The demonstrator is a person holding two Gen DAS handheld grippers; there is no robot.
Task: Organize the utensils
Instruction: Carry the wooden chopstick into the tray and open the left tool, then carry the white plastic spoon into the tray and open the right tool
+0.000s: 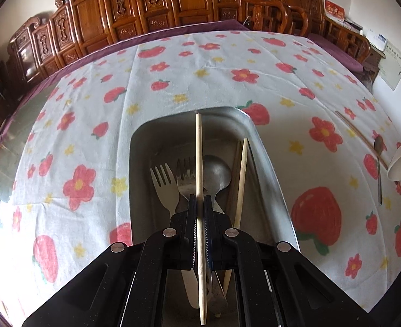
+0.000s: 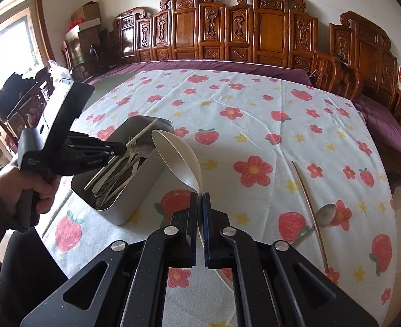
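Chopstick [image 1: 199,163] sat clamped in the left gripper [image 1: 199,199], above the metal tray [image 1: 271,163] of cutlery. The right gripper [image 2: 199,194] pinched a white spoon [image 2: 177,158] beside it. Another chopstick [image 2: 308,209] and possibly a metal spoon [image 2: 326,214] lay on the tablecloth [image 2: 241,109].

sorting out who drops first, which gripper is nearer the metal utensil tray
Left. The left gripper, shut on a wooden chopstick, hangs right over the metal utensil tray. The right gripper, clamping a white plastic spoon, sits beside the tray, over the tablecloth.
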